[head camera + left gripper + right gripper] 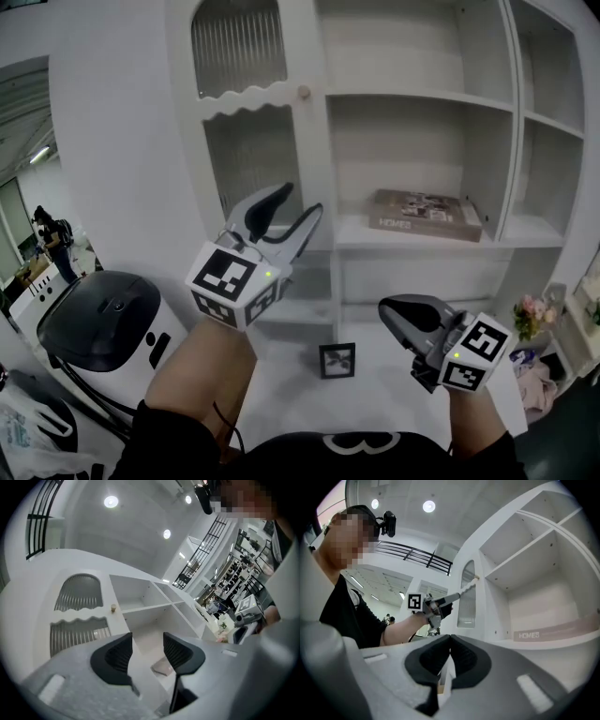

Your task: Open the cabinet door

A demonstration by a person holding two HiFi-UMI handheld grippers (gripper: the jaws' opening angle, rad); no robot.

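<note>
White cabinet door with ribbed glass (pixel 246 150) is upper left, small wooden knob (pixel 303 93) on its right edge. Left gripper (pixel 302 199): jaws apart, empty, just below the knob. Right gripper (pixel 392 314): jaws together, empty, low right. Door top is cropped; ajar or flush, can't tell.

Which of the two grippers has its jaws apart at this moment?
The left gripper: its jaws stand wide apart with nothing between them. The right gripper differs in that its jaws are closed together, with nothing held.
</note>
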